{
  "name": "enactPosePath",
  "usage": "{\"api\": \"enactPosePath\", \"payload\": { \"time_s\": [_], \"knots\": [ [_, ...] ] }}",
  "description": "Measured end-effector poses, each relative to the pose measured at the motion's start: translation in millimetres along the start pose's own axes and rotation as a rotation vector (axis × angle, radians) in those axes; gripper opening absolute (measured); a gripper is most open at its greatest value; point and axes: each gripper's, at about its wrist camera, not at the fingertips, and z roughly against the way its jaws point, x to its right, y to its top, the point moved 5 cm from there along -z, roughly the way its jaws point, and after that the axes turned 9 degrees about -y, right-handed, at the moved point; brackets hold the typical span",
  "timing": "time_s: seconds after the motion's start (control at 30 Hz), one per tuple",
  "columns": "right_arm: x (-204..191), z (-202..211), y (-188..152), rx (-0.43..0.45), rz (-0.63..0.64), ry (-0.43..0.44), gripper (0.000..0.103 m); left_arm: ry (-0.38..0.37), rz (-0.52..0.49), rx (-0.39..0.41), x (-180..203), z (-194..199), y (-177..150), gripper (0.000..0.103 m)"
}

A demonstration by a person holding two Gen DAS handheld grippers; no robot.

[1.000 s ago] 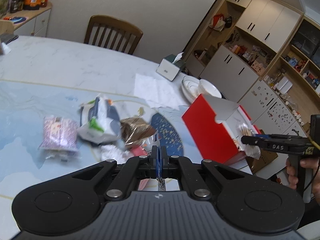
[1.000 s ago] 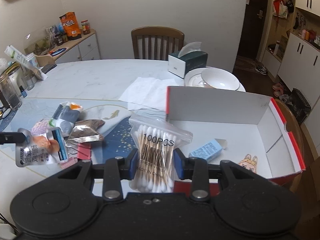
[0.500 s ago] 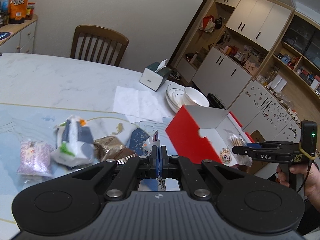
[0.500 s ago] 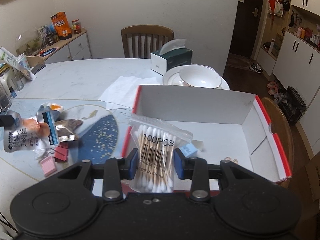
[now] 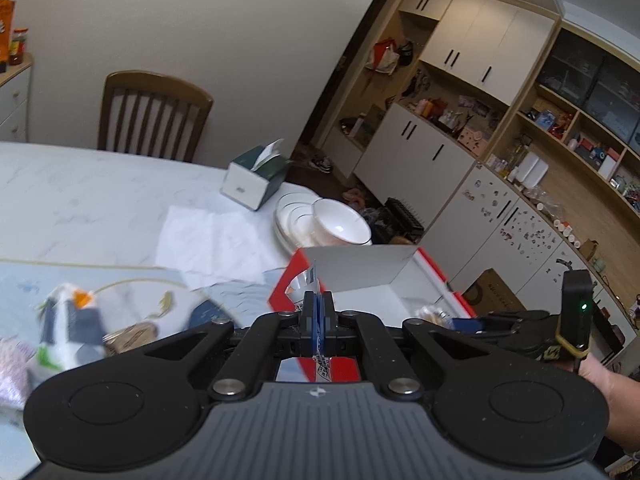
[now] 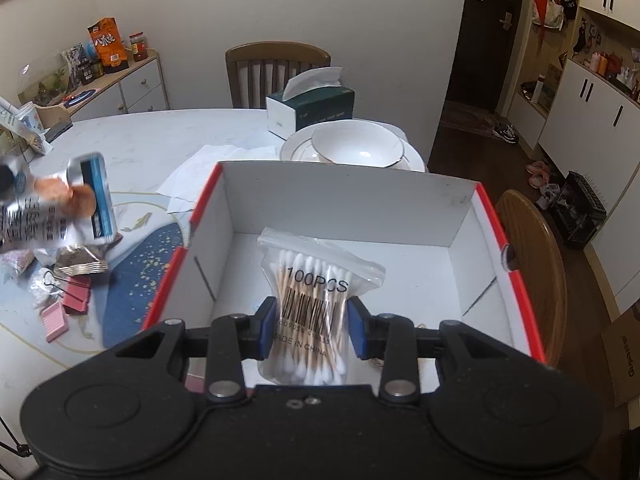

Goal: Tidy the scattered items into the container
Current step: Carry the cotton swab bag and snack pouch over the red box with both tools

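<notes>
Swab bag [image 6: 316,300] now over box [image 6: 340,200]; pouch [image 6: 52,208] clearer right-view.

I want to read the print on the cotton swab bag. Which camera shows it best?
The right wrist view: the cotton swab bag fills the centre, clamped in the right gripper over the red and white box, with its barcode and lettering facing the camera. The left wrist view shows only a blurred sliver of it beyond that camera's own gripper.

Right gripper [image 6: 312,326] with cotton swab bag [image 6: 316,312] now over red box [image 6: 472,220]; left gripper's pouch [image 6: 52,208] closer, at 9 o'clock.
</notes>
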Motion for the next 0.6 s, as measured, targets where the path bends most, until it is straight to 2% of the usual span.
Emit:
{"api": "enactPosePath", "payload": {
  "time_s": [0.33, 0.6],
  "knots": [
    [14.1, -12.1, -3.1, -0.015, 0.020, -0.004, 0.035, -0.054, 0.002, -0.007, 22.4, -42.6, 12.9, 0.000],
    [28.0, -26.2, 0.0, -0.028, 0.040, -0.027, 0.034, -0.088, -0.030, -0.060, 42.6, -86.1, 9.9, 0.000]
  ]
}}
